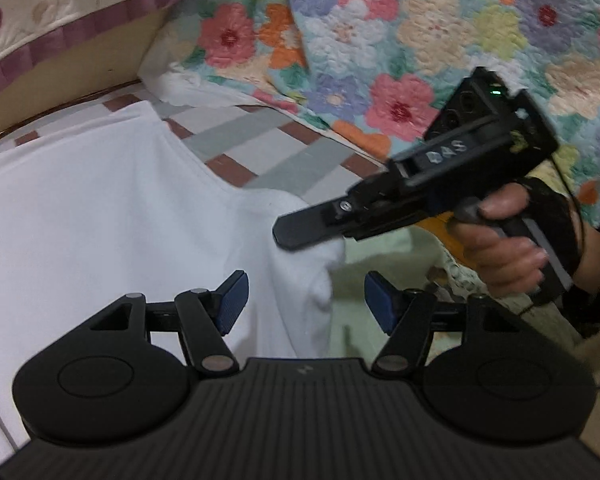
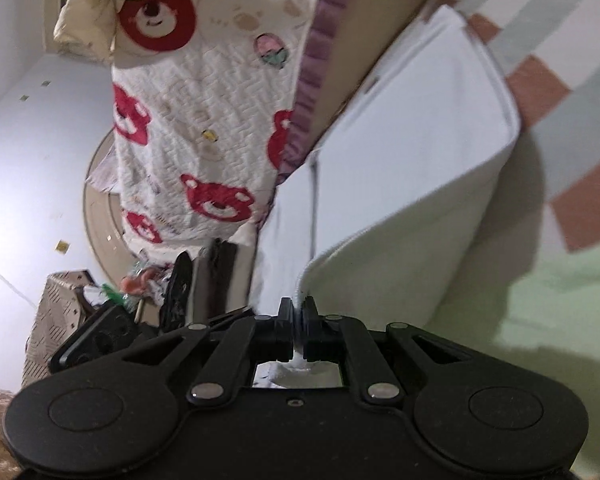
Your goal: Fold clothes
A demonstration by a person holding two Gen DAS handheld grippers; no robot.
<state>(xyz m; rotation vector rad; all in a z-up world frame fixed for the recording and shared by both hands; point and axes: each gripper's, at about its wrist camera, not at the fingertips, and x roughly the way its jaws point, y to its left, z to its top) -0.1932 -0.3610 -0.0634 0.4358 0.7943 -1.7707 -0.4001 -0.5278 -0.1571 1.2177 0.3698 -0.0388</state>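
our right claw [image 2: 298, 312] is pinched tight on the edge of the white shirt [image 1: 100, 208] and lifts it up. our left claw [image 1: 306, 300] is wide open with nothing in it. the shirt lies on the checked bed cover [image 1: 260, 148].

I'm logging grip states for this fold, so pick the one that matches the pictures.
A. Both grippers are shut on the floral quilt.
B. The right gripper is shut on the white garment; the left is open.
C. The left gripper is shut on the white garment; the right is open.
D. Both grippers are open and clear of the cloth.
B: the right gripper has its fingers pinched on the white garment, while the left gripper shows its blue-padded fingers spread apart.
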